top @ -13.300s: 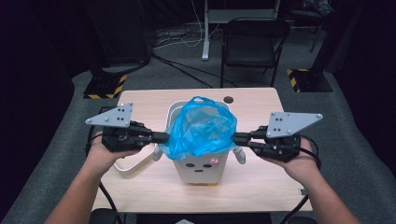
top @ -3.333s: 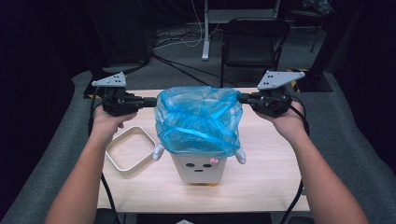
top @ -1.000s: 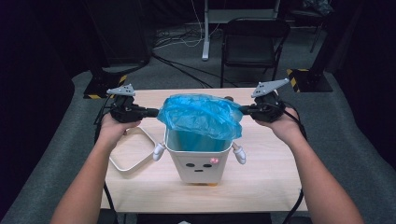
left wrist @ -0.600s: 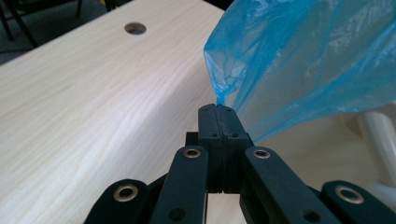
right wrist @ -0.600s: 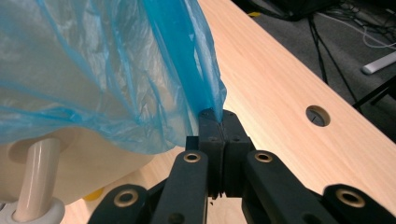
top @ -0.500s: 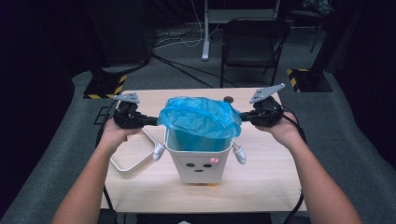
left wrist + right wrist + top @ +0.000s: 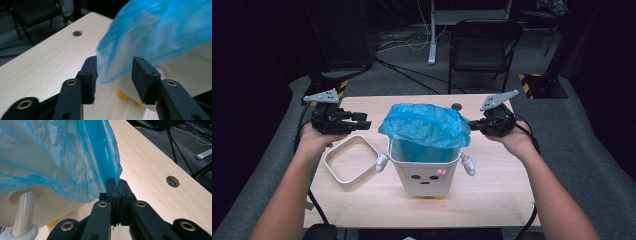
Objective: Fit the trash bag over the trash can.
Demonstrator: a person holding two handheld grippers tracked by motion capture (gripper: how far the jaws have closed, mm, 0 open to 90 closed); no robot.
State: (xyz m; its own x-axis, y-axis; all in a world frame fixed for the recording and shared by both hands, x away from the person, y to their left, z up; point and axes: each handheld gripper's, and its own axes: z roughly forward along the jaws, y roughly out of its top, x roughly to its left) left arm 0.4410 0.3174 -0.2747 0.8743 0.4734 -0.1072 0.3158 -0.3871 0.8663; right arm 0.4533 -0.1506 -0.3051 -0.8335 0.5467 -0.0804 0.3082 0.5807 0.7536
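And here's the blue bag [image 7: 424, 125], draped over the mouth of the white bin [image 7: 424, 172] in the middle of the wooden table [image 7: 492, 195], its plastic billowing across the top and hanging down past the rim on both sides. The bin stands upright, little face on its front, a stubby arm sticking out on each side.

Over to the right gripper [image 7: 473, 124]: jaws pressed together, pinching the edge of the bag, and the right gripper view shows it clearly, a fold of blue film running straight down into the closed pads [image 7: 117, 186]. The hand holds it just beside the bin's right edge, the film drawn out toward it.

The left gripper [image 7: 362, 121] tells a different story. Its jaws have just been opening, and now they stand apart. In the left gripper view, the bag's lower corner [image 7: 110, 75] hangs in line with the gap between the pads [image 7: 142, 77], though it looks to sit a little beyond them rather than in their grip; the blur there makes that hard to call. From above, the gripper sits off the bag's left edge, apart from it.

Below that hand, a white square frame [image 7: 351, 160] lies flat on the table, just left of the bin.
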